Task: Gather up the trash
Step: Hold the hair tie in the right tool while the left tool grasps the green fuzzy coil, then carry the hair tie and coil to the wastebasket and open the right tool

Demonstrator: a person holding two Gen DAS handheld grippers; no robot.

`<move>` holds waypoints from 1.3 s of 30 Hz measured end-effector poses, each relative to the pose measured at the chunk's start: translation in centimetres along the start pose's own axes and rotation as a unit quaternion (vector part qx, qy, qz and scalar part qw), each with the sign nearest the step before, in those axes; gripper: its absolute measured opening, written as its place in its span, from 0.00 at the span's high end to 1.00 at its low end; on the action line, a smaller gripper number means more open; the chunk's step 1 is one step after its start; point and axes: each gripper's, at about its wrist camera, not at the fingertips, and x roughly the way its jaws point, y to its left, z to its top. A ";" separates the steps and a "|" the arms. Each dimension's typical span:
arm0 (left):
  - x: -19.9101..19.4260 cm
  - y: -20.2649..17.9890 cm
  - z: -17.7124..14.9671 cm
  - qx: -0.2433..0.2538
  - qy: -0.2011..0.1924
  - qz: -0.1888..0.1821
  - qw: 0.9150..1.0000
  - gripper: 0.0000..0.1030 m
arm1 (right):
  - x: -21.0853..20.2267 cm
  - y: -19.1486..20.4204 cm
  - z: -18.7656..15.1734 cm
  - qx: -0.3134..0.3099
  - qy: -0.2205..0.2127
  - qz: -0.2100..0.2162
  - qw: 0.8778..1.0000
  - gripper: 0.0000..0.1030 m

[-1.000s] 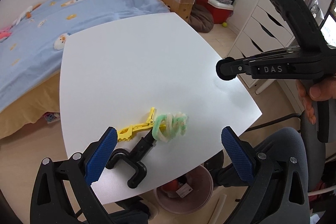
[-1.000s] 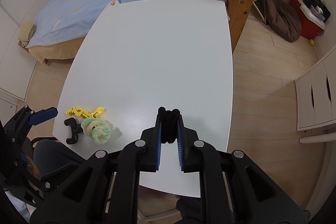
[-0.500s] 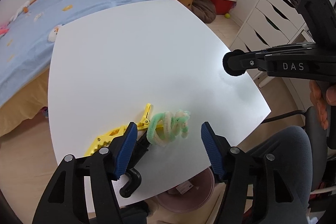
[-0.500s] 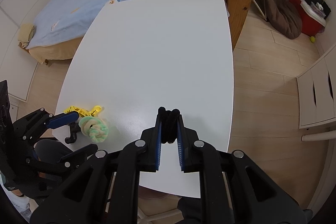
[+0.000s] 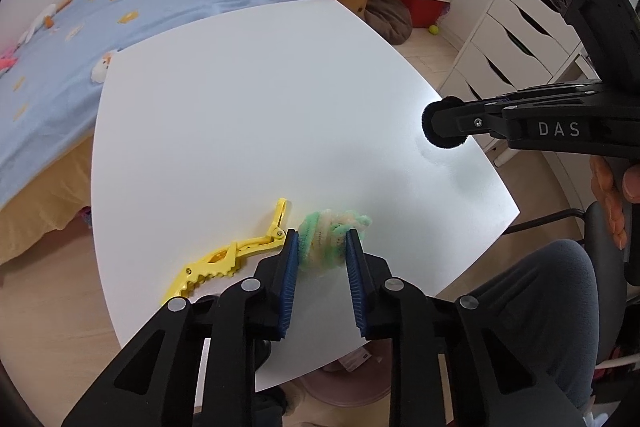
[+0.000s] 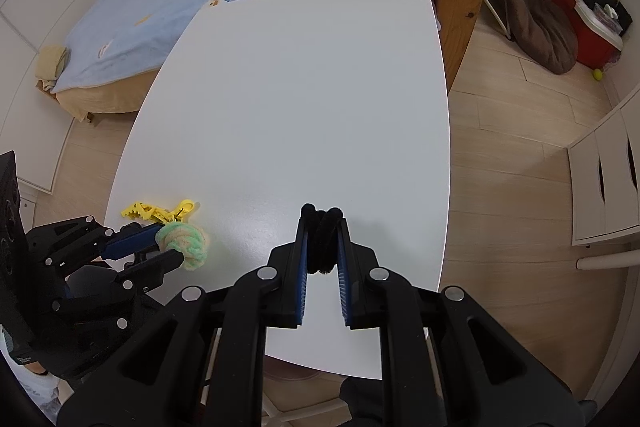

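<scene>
The left gripper (image 5: 322, 251) has its fingers closed around the fuzzy green ball (image 5: 330, 237), right beside the yellow clip (image 5: 232, 255) on the white surface (image 5: 260, 99), while the right gripper (image 6: 322, 241) pinches a black fuzzy piece (image 6: 322, 239) farther off.

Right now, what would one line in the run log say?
left claw: shut on green-and-cream fuzzy pipe-cleaner bundle | right claw: shut on black fuzzy pipe-cleaner bundle | yellow plastic clip: on white table
</scene>
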 end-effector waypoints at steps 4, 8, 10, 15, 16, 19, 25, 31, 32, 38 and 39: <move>-0.2 -0.5 0.1 0.005 -0.005 -0.006 1.000 0.82 | 0.0 0.1 0.0 -0.001 0.000 0.001 1.000 0.87; -0.7 -0.7 0.3 0.007 -0.013 -0.011 1.000 0.82 | -0.1 0.3 -0.1 -0.003 -0.002 0.002 1.000 0.87; -0.9 -0.9 0.3 0.008 -0.016 -0.013 1.000 0.83 | -0.3 0.4 -0.1 -0.004 -0.003 0.004 1.000 0.87; -1.7 -1.2 0.4 0.007 -0.028 -0.021 0.999 0.83 | -0.9 0.9 -0.3 -0.010 -0.010 0.007 1.000 0.87; -1.9 -1.2 0.5 0.008 -0.031 -0.022 0.999 0.83 | -1.0 1.0 -0.4 -0.011 -0.011 0.007 1.000 0.87; -2.5 -1.4 0.7 0.009 -0.039 -0.024 0.999 0.83 | -1.5 1.3 -0.6 -0.015 -0.018 0.011 1.000 0.87; -4.1 -1.6 0.8 0.009 -0.057 -0.028 0.998 0.83 | -3.1 2.2 -1.5 -0.028 -0.035 0.015 0.999 0.87; -5.7 -1.7 0.4 0.009 -0.071 -0.031 0.997 0.83 | -4.9 3.4 -3.3 -0.048 -0.052 0.019 0.997 0.87; -5.9 -1.7 0.3 0.010 -0.074 -0.031 0.997 0.83 | -5.2 3.5 -3.6 -0.050 -0.055 0.021 0.997 0.87; -7.4 -1.8 -0.9 0.011 -0.082 -0.034 0.996 0.83 | -6.8 4.5 -6.1 -0.071 -0.071 0.014 0.995 0.87; -7.6 -1.8 -1.2 0.010 -0.082 -0.035 0.996 0.83 | -7.0 4.6 -6.6 -0.074 -0.073 0.013 0.995 0.87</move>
